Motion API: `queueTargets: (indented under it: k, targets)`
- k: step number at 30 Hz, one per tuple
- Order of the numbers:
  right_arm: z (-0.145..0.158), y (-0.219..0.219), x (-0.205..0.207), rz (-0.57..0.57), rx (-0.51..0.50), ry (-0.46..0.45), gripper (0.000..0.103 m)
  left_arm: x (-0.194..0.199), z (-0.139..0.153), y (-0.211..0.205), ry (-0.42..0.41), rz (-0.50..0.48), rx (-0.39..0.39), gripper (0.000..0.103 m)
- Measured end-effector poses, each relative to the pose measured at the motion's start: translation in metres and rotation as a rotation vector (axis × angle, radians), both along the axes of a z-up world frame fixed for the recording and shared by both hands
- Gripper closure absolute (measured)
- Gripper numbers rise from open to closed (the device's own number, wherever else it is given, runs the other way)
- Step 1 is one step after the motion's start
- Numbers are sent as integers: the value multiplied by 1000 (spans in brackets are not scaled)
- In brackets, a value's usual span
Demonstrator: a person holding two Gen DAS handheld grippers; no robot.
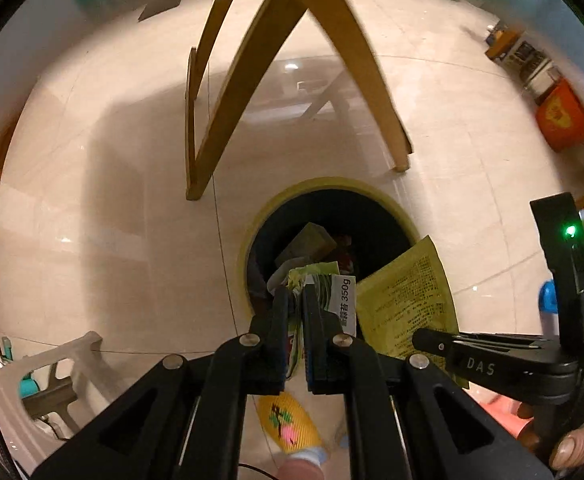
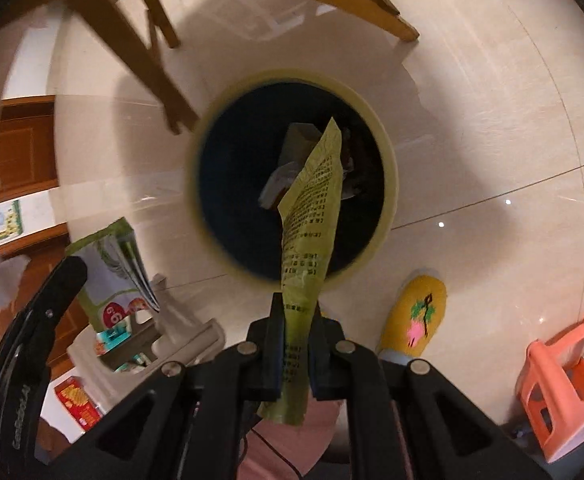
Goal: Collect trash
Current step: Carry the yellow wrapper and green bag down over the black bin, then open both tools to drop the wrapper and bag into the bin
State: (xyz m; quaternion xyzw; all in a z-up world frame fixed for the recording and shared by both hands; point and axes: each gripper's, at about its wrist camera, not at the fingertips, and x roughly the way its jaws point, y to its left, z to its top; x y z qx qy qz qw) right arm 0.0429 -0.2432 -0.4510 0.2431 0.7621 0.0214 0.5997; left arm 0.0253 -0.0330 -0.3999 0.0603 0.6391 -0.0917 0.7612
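The left gripper (image 1: 295, 300) has its jaws clamped on a crumpled green-and-white packet (image 1: 342, 294), most of it hidden between the fingers; only "350g" reads clearly. The right gripper (image 2: 296, 320) pinches one yellow-green wrapper (image 2: 312, 208), its small print too blurred to read and its lower end cut off behind the linkage. Both pieces hang above the rim of one round yellow bin (image 2: 388, 168) on the floor. Its dark inside holds a box and other scraps, hard to tell apart. One embroidered yellow slipper (image 2: 416, 312) stands just beside the bin.
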Motion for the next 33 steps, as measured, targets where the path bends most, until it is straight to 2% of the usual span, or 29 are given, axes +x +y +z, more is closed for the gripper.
queueTargets:
  k: [3, 5, 7, 8, 9, 10, 12, 19, 23, 28, 33]
  targets:
    - [-28, 2, 9, 21, -34, 3, 91, 7, -27, 0, 0, 19, 15, 95]
    - [-36, 4, 11, 41, -54, 13, 89, 8, -40, -1, 3, 20, 23, 89]
    - [-43, 5, 15, 49, -70, 6, 77, 11, -43, -3, 1, 18, 15, 78]
    - [-44, 5, 17, 49, -78, -6, 64, 11, -44, -3, -5, 16, 12, 74]
    - [-45, 5, 16, 48, -86, -18, 54, 11, -43, -2, -12, 13, 12, 63]
    - [-45, 5, 18, 46, -89, -27, 52, 11, -44, -3, -20, 12, 12, 54]
    - [-45, 4, 17, 37, -78, -50, 52, 11, -40, -3, -40, 19, 13, 48]
    - [-21, 7, 10, 37, -89, -139, 52, 14, -27, 2, -42, 47, -1, 48]
    - [3, 9, 5, 62, -117, -193, 52, 10, -3, 3, -50, 49, -6, 48]
    - [46, 10, -2, 74, -144, -237, 52, -1, 42, 7, -51, 36, -17, 48]
    - [105, 13, -8, 80, -178, -269, 52, -14, 98, 12, -39, 32, -48, 48]
